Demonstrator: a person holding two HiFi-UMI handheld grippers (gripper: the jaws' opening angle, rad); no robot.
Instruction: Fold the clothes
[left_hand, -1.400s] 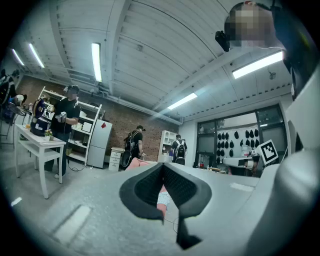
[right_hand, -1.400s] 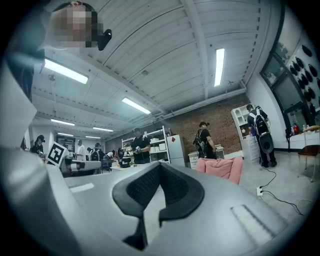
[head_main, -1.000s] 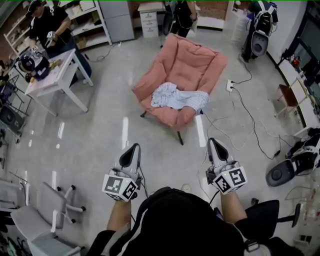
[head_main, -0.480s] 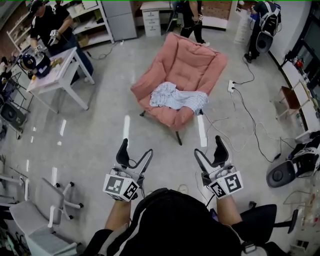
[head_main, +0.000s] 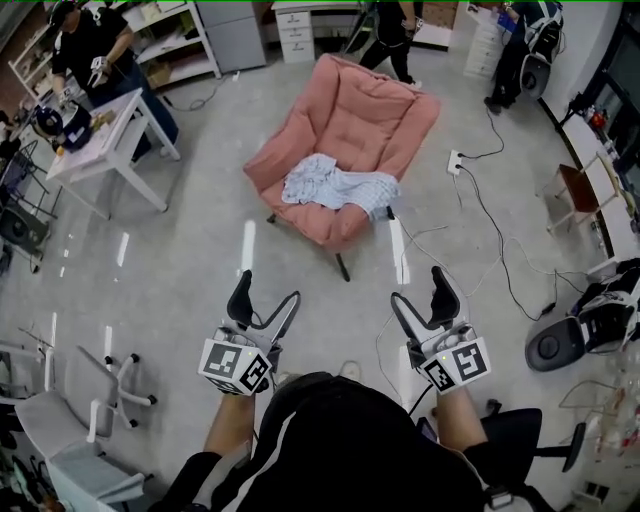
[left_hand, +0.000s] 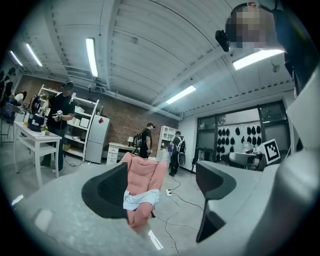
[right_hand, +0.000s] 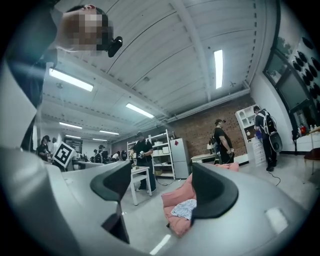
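Clothes (head_main: 335, 188) on pink chair (head_main: 362, 115): whole from overhead, jaw-clipped from right tool (right_hand: 162, 182).

Crumpled pale clothes (head_main: 335, 188) on pink chair (head_main: 370, 105)

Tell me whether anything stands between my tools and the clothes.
Nothing visible does: only floor, with thin cables at the right, separates the left tool and right tool from the clothes on the chair. Both tools' jaws have just been opening, nothing between them.

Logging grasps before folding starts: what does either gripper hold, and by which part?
Nothing. The left gripper and right gripper have just opened, jaws empty; the clothes lie untouched on the chair.
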